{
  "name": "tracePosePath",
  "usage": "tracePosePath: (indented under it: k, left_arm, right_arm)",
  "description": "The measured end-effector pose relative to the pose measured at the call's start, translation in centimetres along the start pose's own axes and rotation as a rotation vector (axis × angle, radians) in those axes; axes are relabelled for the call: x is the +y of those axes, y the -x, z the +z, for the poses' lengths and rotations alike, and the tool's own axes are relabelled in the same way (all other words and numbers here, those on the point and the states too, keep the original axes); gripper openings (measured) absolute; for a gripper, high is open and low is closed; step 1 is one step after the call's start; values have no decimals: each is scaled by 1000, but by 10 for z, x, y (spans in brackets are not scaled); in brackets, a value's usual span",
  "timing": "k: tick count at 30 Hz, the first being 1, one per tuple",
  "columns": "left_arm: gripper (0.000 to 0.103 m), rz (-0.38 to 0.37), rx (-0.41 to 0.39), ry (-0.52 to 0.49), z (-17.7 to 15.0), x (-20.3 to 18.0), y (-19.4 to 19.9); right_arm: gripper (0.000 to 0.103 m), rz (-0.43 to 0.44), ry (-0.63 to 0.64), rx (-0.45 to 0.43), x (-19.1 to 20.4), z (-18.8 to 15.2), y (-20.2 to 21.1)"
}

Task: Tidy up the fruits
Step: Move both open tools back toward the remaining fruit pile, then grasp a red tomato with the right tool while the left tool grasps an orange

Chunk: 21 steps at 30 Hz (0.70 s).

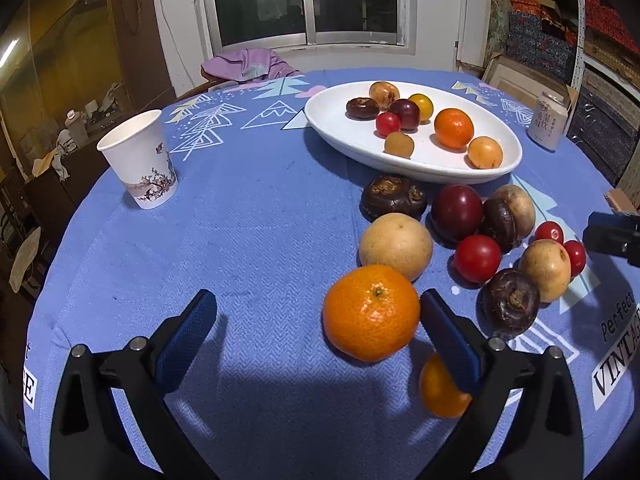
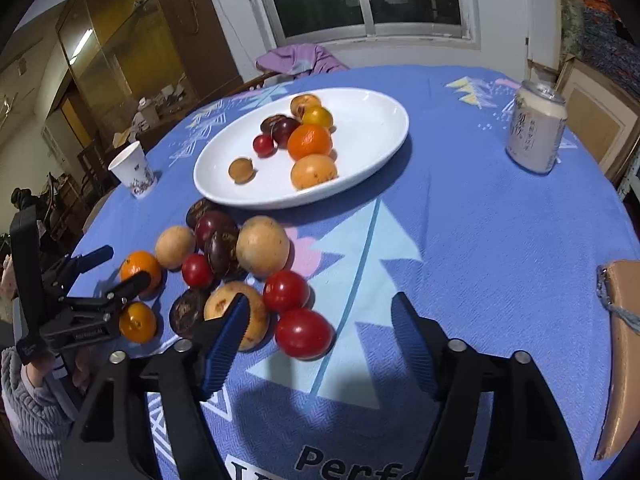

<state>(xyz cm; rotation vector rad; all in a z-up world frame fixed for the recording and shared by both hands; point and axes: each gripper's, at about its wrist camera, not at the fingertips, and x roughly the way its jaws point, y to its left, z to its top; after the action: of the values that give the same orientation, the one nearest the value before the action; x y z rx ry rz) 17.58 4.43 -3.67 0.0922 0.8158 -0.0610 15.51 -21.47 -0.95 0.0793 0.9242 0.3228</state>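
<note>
A white oval plate (image 1: 328,120) (image 2: 384,120) holds several fruits, among them a mandarin (image 1: 453,128) (image 2: 309,142). A loose pile lies on the blue cloth in front of it: a large mandarin (image 1: 371,312) (image 2: 140,270), tan round fruits (image 1: 395,245), dark plums (image 1: 456,212), water chestnuts (image 1: 510,304) and red tomatoes (image 1: 477,258) (image 2: 303,332). My left gripper (image 1: 318,320) (image 2: 120,268) is open, its right finger beside the large mandarin. My right gripper (image 2: 320,328) is open and empty, with a red tomato between its fingers; its body (image 1: 612,236) shows at the left wrist view's right edge.
A paper cup (image 1: 140,160) (image 2: 134,174) stands at the left. A drink can (image 1: 546,122) (image 2: 536,128) stands at the right. A small orange fruit (image 1: 440,390) (image 2: 137,322) lies under the left gripper's right finger. A tan pouch (image 2: 620,344) lies at the right edge.
</note>
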Motion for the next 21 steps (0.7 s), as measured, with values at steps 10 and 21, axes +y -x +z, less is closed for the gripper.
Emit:
tracePosePath:
  k: [10,21]
  left_arm:
    - [99,-99,68,87,-1,13,-16]
    - [65,-192,54,111,1,9,-15]
  right_arm:
    - [45,33,38,58,7,-10,-12]
    - [32,62,68,77,16,-14,-15]
